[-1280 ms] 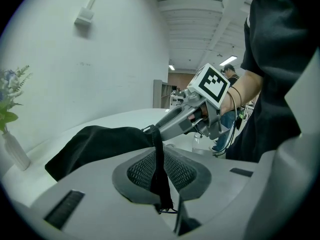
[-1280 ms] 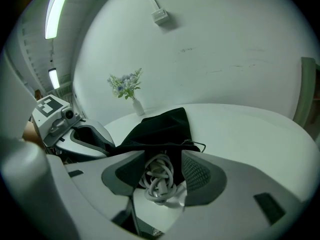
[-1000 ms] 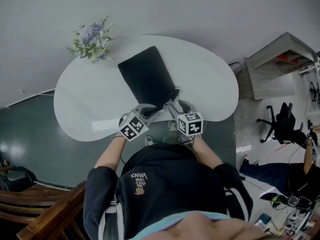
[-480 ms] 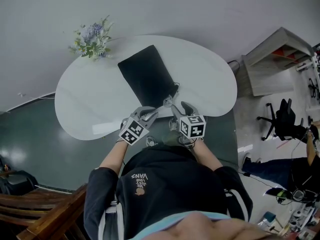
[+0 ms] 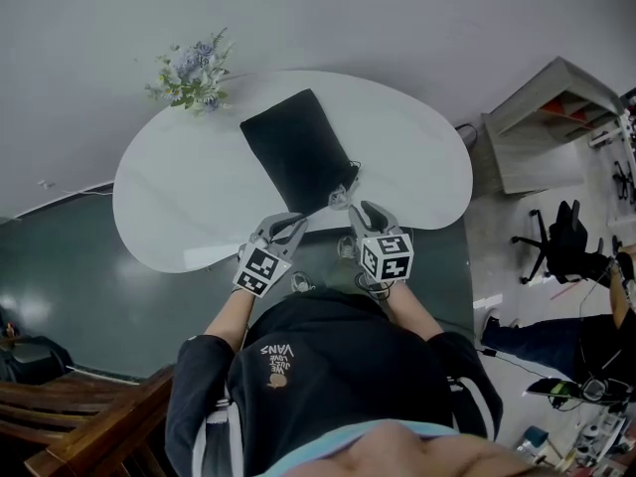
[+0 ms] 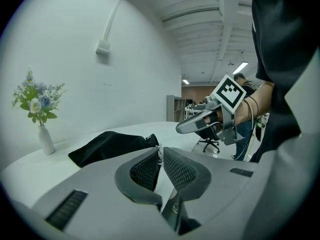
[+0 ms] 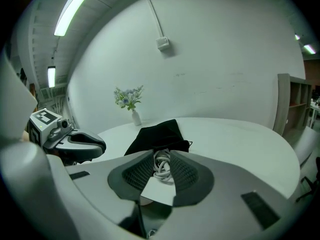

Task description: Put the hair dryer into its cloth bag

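The black cloth bag lies flat on the white table, its mouth toward me. No hair dryer body shows outside the bag. A coiled white cord pokes out at the bag's mouth. My right gripper is at that mouth; its jaws are closing and the pads press on the coil. My left gripper hovers off the table's near edge, left of the mouth, its jaws almost together on a thin white strand. The bag shows beyond them.
A small vase of flowers stands at the table's far left edge, behind the bag. A shelf unit and an office chair stand on the floor to the right. A wooden chair is at lower left.
My left gripper has drawn back from the bag's mouth toward me and to the left. The right gripper has shifted slightly and stays at the mouth.
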The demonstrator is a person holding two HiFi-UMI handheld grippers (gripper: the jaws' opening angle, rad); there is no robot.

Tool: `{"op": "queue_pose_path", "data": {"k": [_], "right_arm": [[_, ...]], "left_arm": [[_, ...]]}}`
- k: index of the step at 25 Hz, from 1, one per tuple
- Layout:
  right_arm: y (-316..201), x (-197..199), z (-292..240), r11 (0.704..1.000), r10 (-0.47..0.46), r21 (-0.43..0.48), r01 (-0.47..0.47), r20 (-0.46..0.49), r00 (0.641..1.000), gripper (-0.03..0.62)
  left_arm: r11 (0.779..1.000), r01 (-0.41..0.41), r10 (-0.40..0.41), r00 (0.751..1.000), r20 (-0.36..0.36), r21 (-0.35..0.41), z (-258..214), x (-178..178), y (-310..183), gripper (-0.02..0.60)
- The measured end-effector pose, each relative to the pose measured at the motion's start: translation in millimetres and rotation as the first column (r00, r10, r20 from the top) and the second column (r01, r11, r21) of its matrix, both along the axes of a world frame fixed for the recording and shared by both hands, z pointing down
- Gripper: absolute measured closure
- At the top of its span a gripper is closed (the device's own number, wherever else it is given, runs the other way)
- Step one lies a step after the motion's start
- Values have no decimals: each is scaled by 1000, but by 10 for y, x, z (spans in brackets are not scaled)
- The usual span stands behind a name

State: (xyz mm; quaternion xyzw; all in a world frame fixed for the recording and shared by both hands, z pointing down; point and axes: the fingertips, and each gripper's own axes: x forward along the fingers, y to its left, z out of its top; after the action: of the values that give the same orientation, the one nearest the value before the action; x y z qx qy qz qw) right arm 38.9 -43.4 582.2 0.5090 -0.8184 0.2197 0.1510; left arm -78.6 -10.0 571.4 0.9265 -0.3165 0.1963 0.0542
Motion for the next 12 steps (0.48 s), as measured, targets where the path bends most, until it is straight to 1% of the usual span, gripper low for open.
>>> {"op": "queue_pose_path", "data": {"k": [1, 5, 12], "right_arm": [[12, 8, -32, 1000, 2, 12, -2, -3, 1000, 478], [49, 19, -185, 998, 11, 56, -11, 4, 1000, 516], [151, -18, -397, 993, 5, 116, -7, 18, 1000, 537]], "left_arm": [[1000, 13, -13, 1000, -9, 5, -23, -28, 14, 534], [998, 65, -64, 997, -39, 24, -109, -157, 42, 545], [989, 137, -132, 987, -89, 54, -248, -349, 121, 555]]}}
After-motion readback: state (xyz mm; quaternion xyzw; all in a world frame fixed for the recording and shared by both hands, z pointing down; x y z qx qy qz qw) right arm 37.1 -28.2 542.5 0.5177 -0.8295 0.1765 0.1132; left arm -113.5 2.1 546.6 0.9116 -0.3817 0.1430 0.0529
